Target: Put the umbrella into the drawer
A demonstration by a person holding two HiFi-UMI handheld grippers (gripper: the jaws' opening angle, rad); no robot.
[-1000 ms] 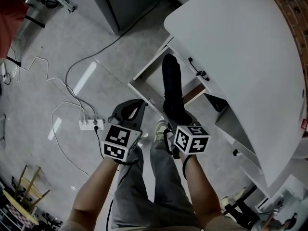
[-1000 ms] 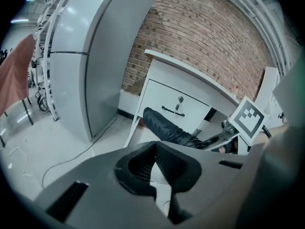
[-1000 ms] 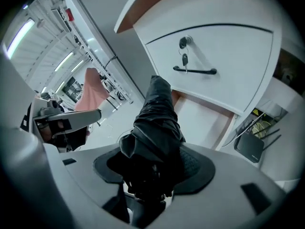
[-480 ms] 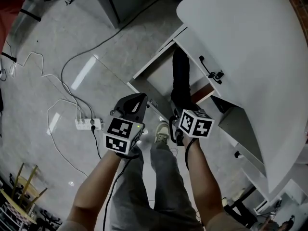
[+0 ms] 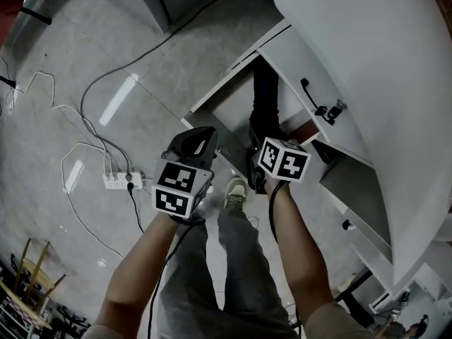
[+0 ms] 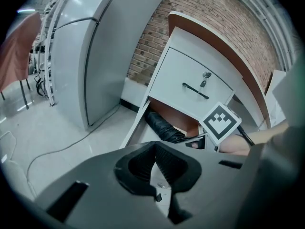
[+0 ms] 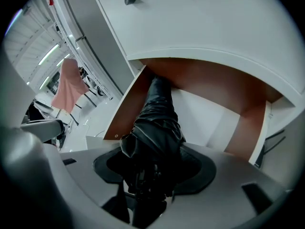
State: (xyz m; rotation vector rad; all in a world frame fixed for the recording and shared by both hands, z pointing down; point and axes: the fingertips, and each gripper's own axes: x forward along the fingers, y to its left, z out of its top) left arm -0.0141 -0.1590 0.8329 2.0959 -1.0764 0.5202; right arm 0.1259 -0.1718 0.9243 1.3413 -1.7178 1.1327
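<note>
The black folded umbrella (image 5: 265, 97) points away from me, its far end inside the open lower drawer (image 5: 212, 99) of the white desk. My right gripper (image 5: 256, 152) is shut on the umbrella's near end. In the right gripper view the umbrella (image 7: 157, 111) fills the jaws (image 7: 152, 171) and runs along the drawer's brown side wall (image 7: 126, 111). My left gripper (image 5: 196, 141) hangs beside the drawer's front corner, its pads meeting with nothing held. In the left gripper view (image 6: 155, 149) the umbrella (image 6: 162, 127) lies in the drawer under the shut upper drawer (image 6: 190, 75).
The desk's white top (image 5: 374, 55) overhangs at the right, with the upper drawer's black handle (image 5: 316, 106) and more drawers below. A power strip (image 5: 121, 181) and cables lie on the floor at the left. A grey cabinet (image 6: 90, 56) stands further back. My shoe (image 5: 235, 189) is between the grippers.
Both grippers have sunk toward the drawer. The umbrella has gone down with the right gripper, and more of it now lies inside the drawer.
</note>
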